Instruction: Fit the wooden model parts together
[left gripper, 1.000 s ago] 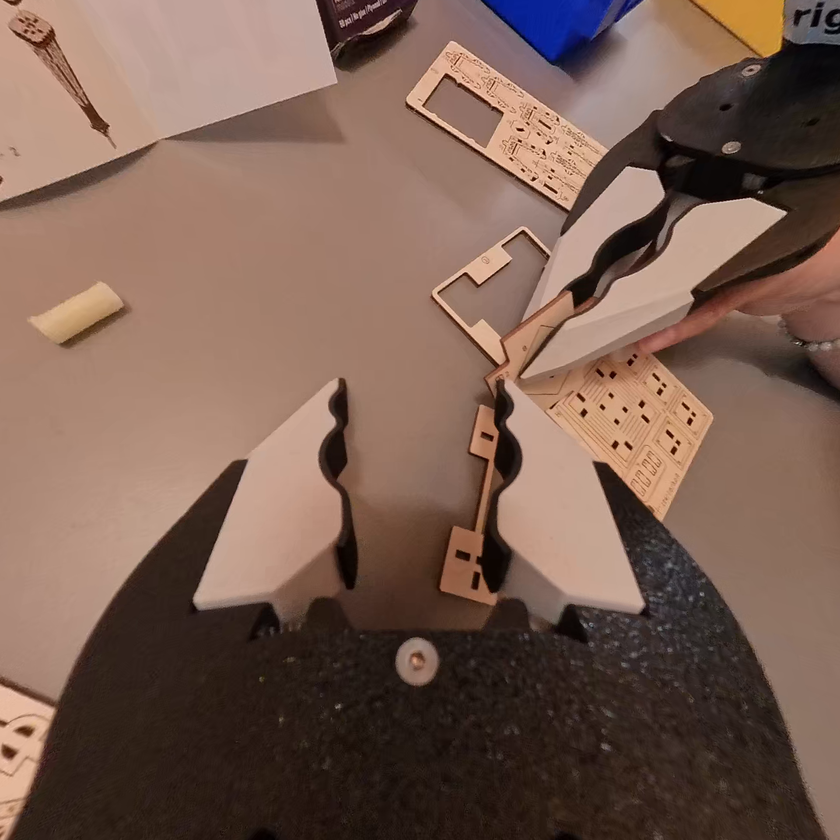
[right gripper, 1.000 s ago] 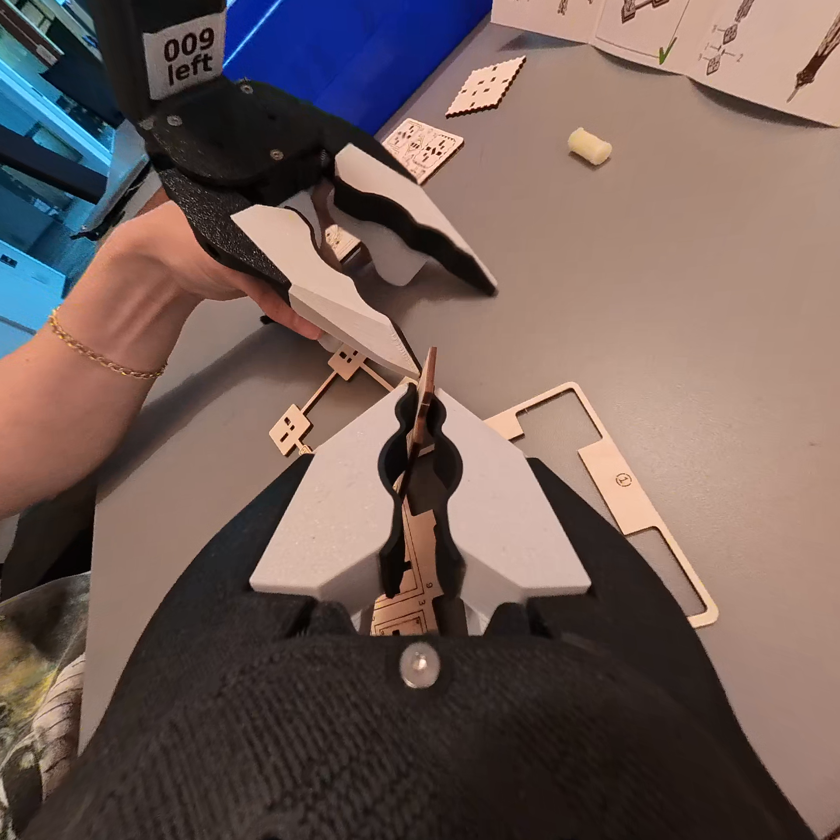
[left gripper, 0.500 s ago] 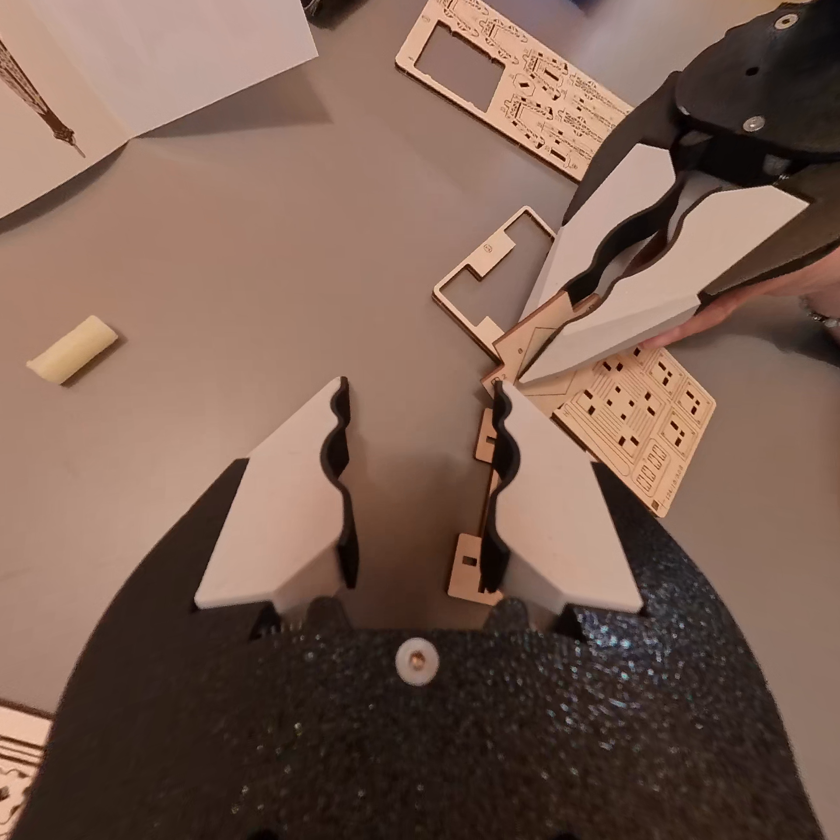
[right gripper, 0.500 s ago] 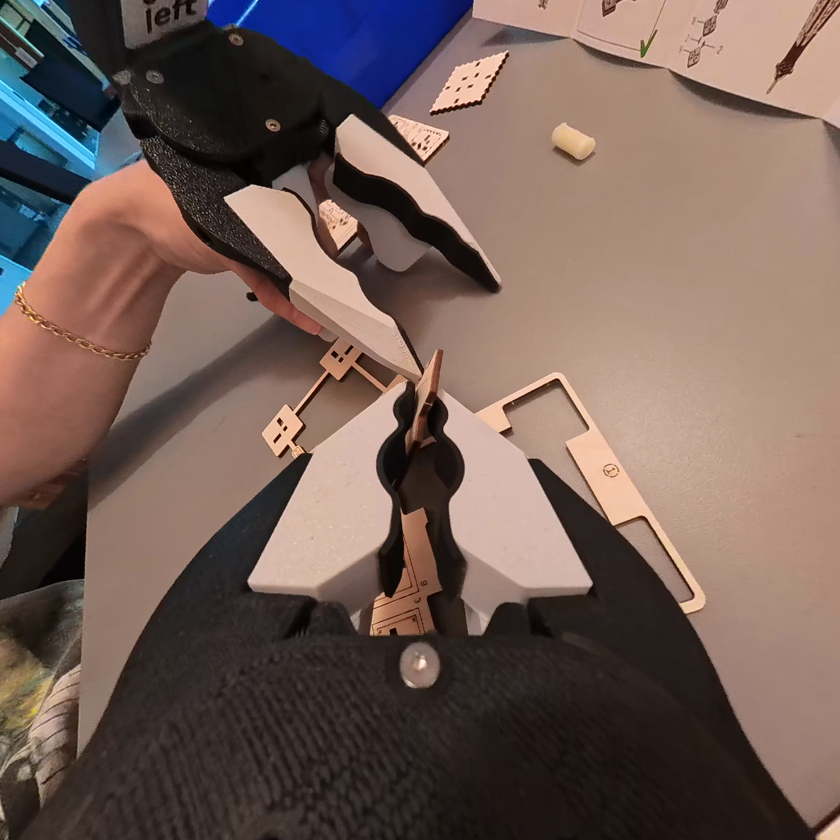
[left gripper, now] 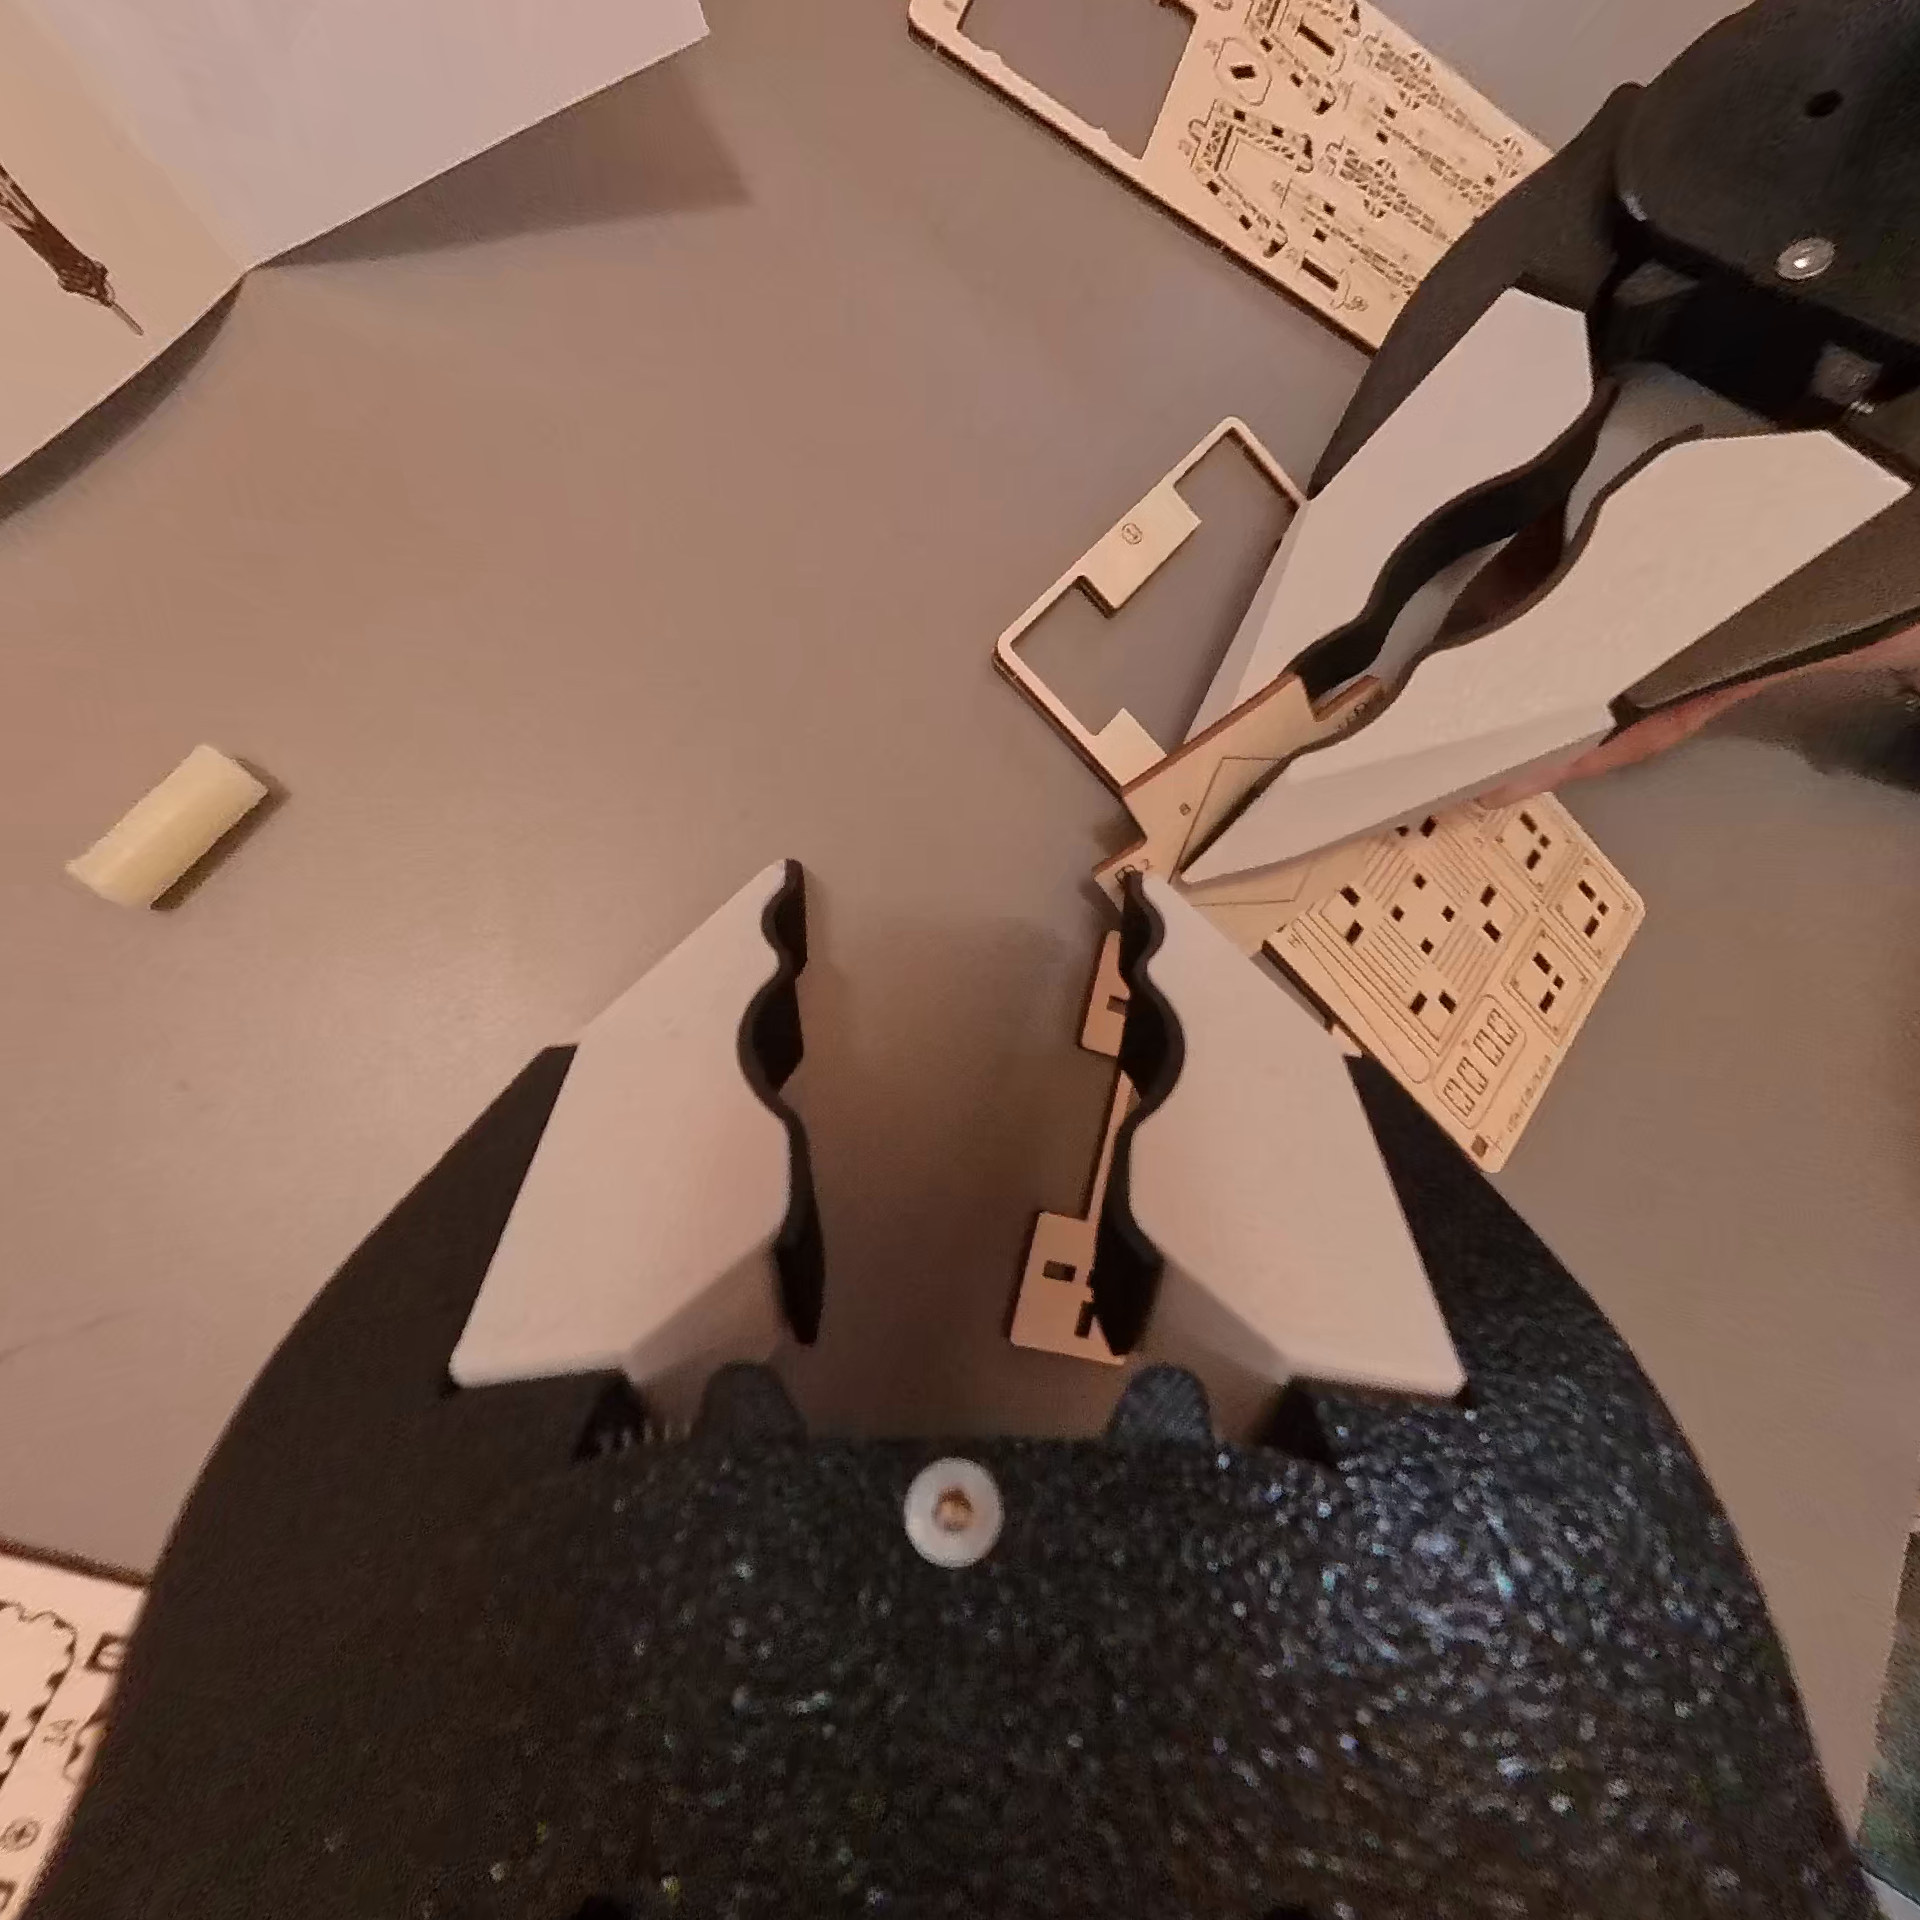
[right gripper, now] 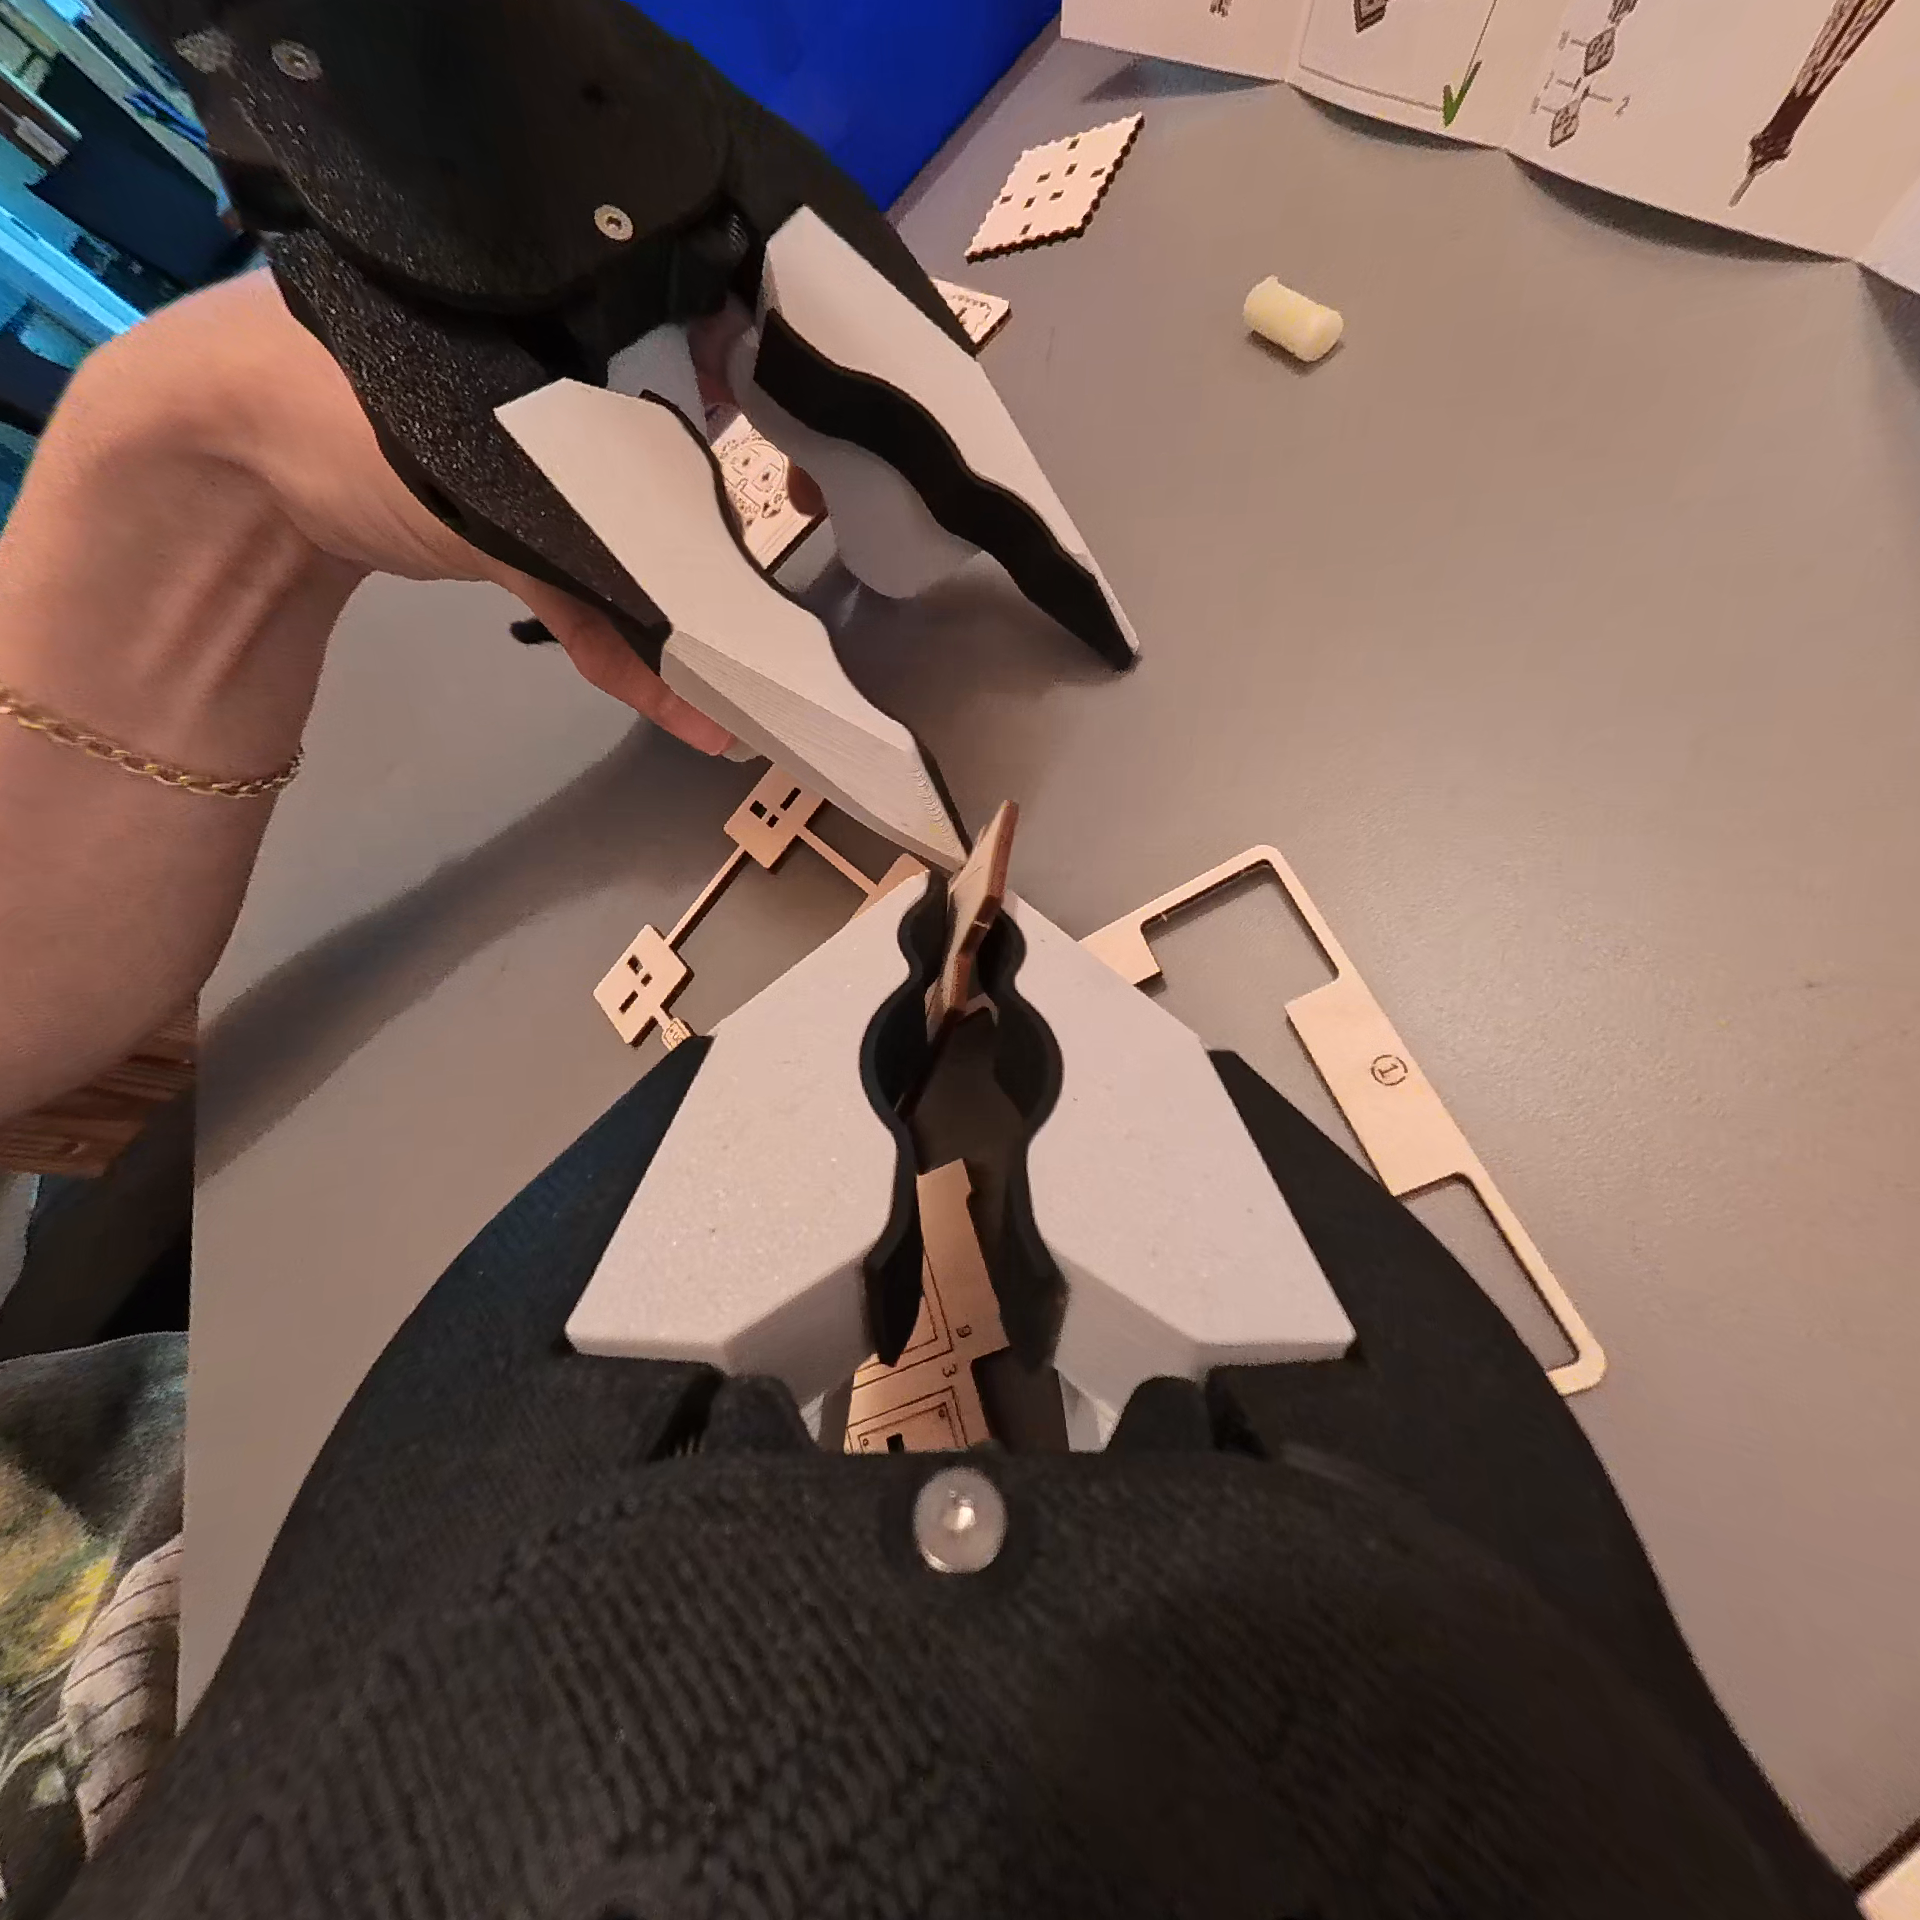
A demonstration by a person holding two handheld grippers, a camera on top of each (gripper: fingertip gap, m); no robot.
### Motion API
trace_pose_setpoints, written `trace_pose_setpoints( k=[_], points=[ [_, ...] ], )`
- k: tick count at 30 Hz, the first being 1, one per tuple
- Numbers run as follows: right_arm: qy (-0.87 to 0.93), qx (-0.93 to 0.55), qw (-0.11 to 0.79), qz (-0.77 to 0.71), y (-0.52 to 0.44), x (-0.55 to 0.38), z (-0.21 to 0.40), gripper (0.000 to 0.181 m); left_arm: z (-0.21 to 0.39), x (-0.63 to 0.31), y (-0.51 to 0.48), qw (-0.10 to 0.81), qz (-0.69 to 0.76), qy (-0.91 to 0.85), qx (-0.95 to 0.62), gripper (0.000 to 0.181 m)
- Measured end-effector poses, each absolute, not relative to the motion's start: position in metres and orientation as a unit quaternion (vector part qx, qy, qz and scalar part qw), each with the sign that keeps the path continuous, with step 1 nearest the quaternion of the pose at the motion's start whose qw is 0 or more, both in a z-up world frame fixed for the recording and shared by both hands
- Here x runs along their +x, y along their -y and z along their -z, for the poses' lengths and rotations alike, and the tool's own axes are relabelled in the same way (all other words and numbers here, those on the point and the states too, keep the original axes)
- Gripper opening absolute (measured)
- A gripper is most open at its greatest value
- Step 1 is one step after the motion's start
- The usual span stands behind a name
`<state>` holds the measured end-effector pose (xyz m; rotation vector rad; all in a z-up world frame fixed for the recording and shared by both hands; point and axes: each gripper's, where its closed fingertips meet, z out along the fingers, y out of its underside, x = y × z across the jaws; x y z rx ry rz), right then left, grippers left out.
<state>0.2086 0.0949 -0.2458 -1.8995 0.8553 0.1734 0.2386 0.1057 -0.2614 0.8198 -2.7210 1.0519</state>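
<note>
My left gripper (left gripper: 961, 894) is open and empty, low over the grey table. A thin wooden strip part with square ends (left gripper: 1070, 1283) lies on the table, partly hidden under its right finger. My right gripper (right gripper: 966, 883) is shut on a flat wooden piece (right gripper: 987, 857) that sticks out past its tips. In the left wrist view that piece (left gripper: 1210, 795) points down toward the left gripper's right fingertip. In the right wrist view the left gripper (right gripper: 1039, 753) stands open, its lower finger (right gripper: 790, 675) almost touching the held piece. The strip part (right gripper: 644, 982) lies below it.
A perforated wooden sheet (left gripper: 1455, 956), an empty frame offcut (left gripper: 1122, 582) and a larger cut sheet (left gripper: 1247, 135) lie at the right. A pale cylinder (left gripper: 166, 826) lies at the left. Instruction paper (left gripper: 312, 125) is at the back, a blue bin (right gripper: 883, 83) beyond. Measured from the fingertips, the pale cylinder (left gripper: 166, 826) is 9 centimeters or so from the left gripper and 15 centimeters from the right. It is also in sight in the right wrist view (right gripper: 1279, 303).
My left gripper has crept a little forward over the table and stays open. My right gripper keeps its hold on the wooden piece, close to the left gripper's finger.
</note>
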Motion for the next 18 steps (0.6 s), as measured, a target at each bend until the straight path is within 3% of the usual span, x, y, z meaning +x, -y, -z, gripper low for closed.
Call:
trace_pose_setpoints(
  k=[6, 9, 15, 18],
  points=[
    [-0.357, -0.782, 0.505, -0.08, -0.095, 0.209, 0.245, 0.004, 0.26, 0.238, -0.107, 0.055, -0.355, 0.888, 0.287, 0.058],
    [-0.348, -0.781, 0.512, -0.086, -0.096, 0.207, 0.243, 0.002, 0.259, 0.239, -0.112, 0.039, -0.382, 0.869, 0.313, 0.068],
    [-0.348, -0.779, 0.513, -0.09, -0.096, 0.207, 0.242, 0.002, 0.251, 0.232, -0.11, 0.099, -0.453, 0.809, 0.36, 0.063],
    [-0.349, -0.779, 0.513, -0.091, -0.096, 0.207, 0.242, 0.002, 0.254, 0.232, -0.111, 0.078, -0.456, 0.811, 0.358, 0.056]
  ],
)
